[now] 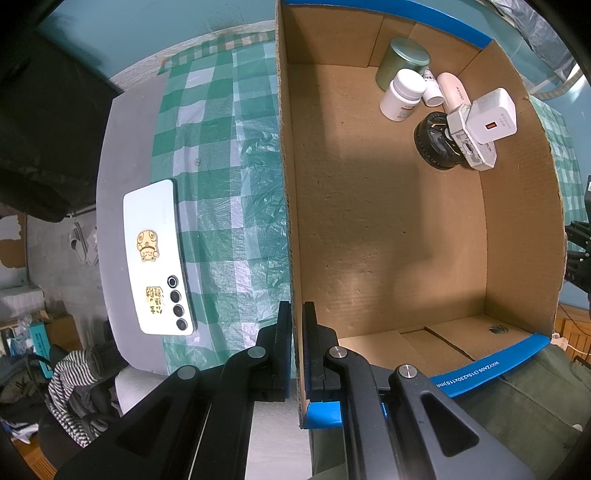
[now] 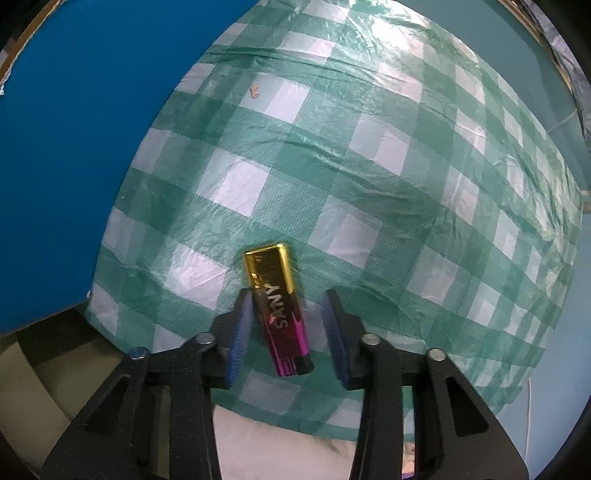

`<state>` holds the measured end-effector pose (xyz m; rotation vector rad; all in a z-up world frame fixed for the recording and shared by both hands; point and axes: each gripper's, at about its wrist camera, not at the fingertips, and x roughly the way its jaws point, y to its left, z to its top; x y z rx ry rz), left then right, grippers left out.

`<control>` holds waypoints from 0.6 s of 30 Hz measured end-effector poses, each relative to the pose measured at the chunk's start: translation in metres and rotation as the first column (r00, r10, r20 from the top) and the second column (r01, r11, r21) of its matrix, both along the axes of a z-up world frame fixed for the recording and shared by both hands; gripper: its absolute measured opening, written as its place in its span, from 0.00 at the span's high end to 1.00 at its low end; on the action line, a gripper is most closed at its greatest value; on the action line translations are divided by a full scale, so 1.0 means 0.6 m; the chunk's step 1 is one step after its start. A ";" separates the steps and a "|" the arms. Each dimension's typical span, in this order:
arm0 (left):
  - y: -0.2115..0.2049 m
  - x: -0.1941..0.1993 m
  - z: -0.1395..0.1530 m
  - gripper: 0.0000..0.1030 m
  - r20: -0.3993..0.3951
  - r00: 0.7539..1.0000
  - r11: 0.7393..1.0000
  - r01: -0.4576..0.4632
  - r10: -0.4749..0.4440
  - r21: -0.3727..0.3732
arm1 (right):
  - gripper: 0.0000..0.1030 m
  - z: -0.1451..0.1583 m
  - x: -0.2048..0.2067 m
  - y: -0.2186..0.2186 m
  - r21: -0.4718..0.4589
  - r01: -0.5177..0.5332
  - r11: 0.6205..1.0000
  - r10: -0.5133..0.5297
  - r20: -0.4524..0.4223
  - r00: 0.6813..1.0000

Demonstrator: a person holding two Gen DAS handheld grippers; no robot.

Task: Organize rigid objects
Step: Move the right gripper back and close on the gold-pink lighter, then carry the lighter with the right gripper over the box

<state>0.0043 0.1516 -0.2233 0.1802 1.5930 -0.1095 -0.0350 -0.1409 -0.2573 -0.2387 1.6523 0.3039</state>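
The left tongs (image 1: 295, 350) pinch the cardboard box (image 1: 406, 229) wall, steadying it. Beside that box, the right tongs (image 2: 286, 332) gape around the lighter (image 2: 279, 310) (flat on the checked cloth (image 2: 369, 166)); next they must close squarely.

A green-and-white checked plastic tablecloth (image 1: 221, 155) covers most of the tabletop (image 1: 125, 147), whose bare grey surface shows along one edge. The wall (image 1: 155, 26) behind is painted a muted teal. Beyond the tabletop's edge the floor (image 1: 55, 243) is grey, with a pair of pale slippers (image 1: 83, 245) lying on it. A striped black-and-white garment (image 1: 70, 391) is heaped on a dark seat nearby, next to cluttered boxes (image 1: 33, 339). Light falls softly from above, giving sheen on the cloth's creases.
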 end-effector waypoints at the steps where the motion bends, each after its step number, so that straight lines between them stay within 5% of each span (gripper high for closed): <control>1: 0.000 0.000 0.000 0.95 0.000 1.000 1.000 0.001 -0.001 -0.001 | 0.78 0.001 0.001 -0.002 0.002 0.016 1.000 -0.016 0.003 1.000; 18: 0.000 -0.001 -0.002 0.95 0.001 1.000 1.000 0.005 -0.005 -0.003 | 0.79 0.028 0.049 -0.012 0.068 0.167 0.984 -0.166 -0.016 0.986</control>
